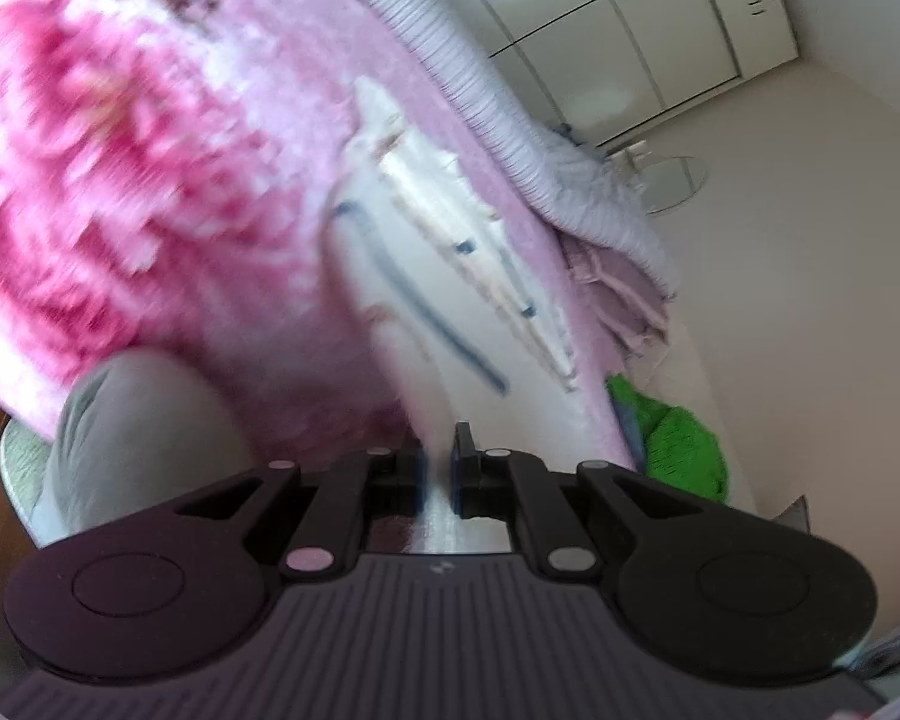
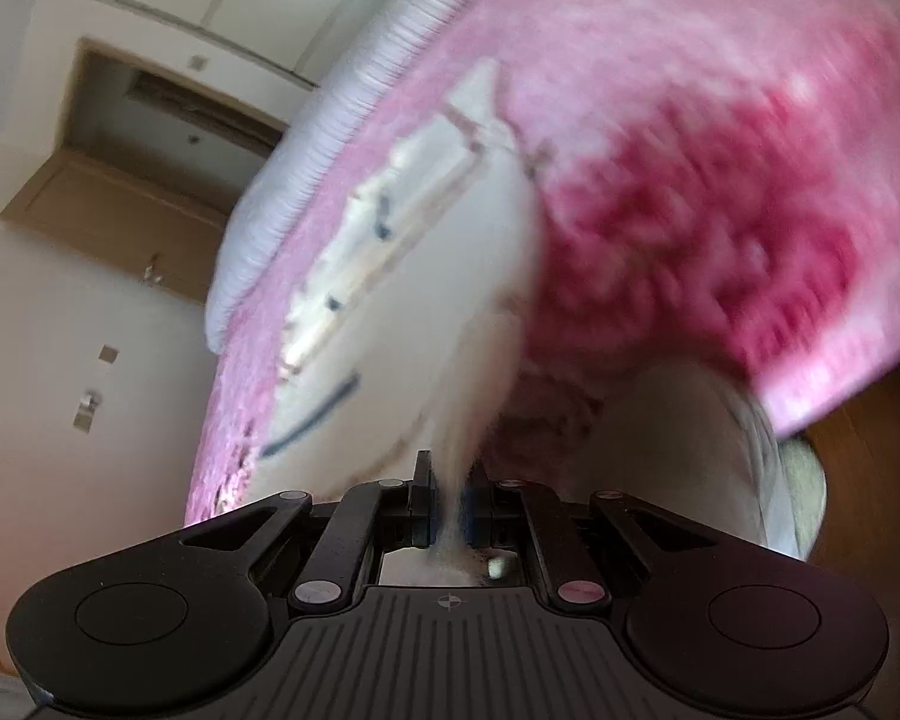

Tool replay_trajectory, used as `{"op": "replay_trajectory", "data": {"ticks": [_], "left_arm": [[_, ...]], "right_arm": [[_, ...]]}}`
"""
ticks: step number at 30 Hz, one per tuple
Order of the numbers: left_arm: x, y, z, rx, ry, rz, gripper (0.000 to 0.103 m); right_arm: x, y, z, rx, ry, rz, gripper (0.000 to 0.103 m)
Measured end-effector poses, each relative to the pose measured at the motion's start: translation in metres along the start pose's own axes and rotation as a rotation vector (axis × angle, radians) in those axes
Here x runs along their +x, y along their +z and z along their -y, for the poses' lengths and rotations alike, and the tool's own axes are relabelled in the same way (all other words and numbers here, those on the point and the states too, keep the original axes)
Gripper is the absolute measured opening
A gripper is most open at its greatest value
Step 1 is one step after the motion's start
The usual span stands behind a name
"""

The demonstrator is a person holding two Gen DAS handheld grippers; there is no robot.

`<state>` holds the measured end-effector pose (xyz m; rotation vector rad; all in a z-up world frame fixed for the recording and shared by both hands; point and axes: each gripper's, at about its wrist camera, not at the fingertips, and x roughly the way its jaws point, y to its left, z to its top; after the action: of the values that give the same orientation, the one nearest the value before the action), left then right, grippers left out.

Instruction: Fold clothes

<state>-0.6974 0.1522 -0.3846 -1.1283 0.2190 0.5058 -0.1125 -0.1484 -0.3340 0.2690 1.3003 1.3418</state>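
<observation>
Left wrist view: the left tool [image 1: 437, 468] is closed tight on a white garment [image 1: 414, 276] stretched over the pink bedspread [image 1: 150, 180]; all blurred. Right wrist view: the right tool [image 2: 450, 504] pinches the same garment's [image 2: 438, 312] bunched edge above the bedspread [image 2: 690, 180].

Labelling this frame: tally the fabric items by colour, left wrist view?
White, dark-striped: 1, the garment both grippers pinch (left gripper, right gripper)
Pink: 1, floral bedspread
Lilac, ribbed: 1, quilt
Pale purple: 1, crumpled cloth
Green: 1, cloth
Total: 5. Motion blur hides finer detail.
</observation>
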Motion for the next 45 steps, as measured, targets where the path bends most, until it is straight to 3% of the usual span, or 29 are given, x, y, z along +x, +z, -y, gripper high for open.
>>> {"op": "replay_trajectory", "data": {"ticks": [6,8,12,15,16,18,19,23,26,30,36,42,45], "left_arm": [[0.031,0.084,0.027,0.049,-0.075,0.030,0.005],[0.055,0.121,0.038,0.070,-0.101,0.038,0.005],[0.121,0.192,0.045,0.077,-0.085,0.049,0.005],[0.171,0.230,0.030,0.025,0.009,0.060,0.009],[0.188,0.243,0.024,0.005,0.043,0.063,0.015],[0.213,0.262,0.013,-0.027,0.100,0.071,0.027],[0.216,0.266,0.008,-0.036,0.114,0.075,0.034],[0.215,0.271,-0.010,-0.016,0.155,0.069,0.036],[0.220,0.266,-0.014,0.055,0.195,0.011,0.037],[0.244,0.262,-0.011,0.135,0.190,-0.062,0.041],[0.283,0.263,-0.008,0.188,0.205,-0.097,0.041],[0.307,0.262,-0.006,0.241,0.245,-0.140,0.041],[0.310,0.259,-0.001,0.277,0.231,-0.143,0.034]], "right_arm": [[0.009,0.075,-0.053,-0.170,0.092,0.086,0.006],[0.031,0.108,-0.064,-0.190,0.092,0.116,0.007],[0.087,0.175,-0.078,-0.196,0.057,0.178,0.006],[0.130,0.224,-0.086,-0.192,0.027,0.221,0.007],[0.148,0.237,-0.081,-0.161,0.002,0.220,0.007],[0.177,0.257,-0.068,-0.087,-0.071,0.194,0.028],[0.189,0.265,-0.062,-0.063,-0.103,0.186,0.034],[0.195,0.269,-0.043,-0.112,-0.145,0.188,0.048],[0.199,0.267,-0.028,-0.174,-0.178,0.150,0.048],[0.216,0.264,-0.014,-0.254,-0.188,0.089,0.048],[0.227,0.259,-0.016,-0.360,-0.172,0.071,0.048],[0.246,0.261,-0.016,-0.448,-0.231,0.025,0.048],[0.256,0.263,-0.011,-0.455,-0.252,0.007,0.047]]}}
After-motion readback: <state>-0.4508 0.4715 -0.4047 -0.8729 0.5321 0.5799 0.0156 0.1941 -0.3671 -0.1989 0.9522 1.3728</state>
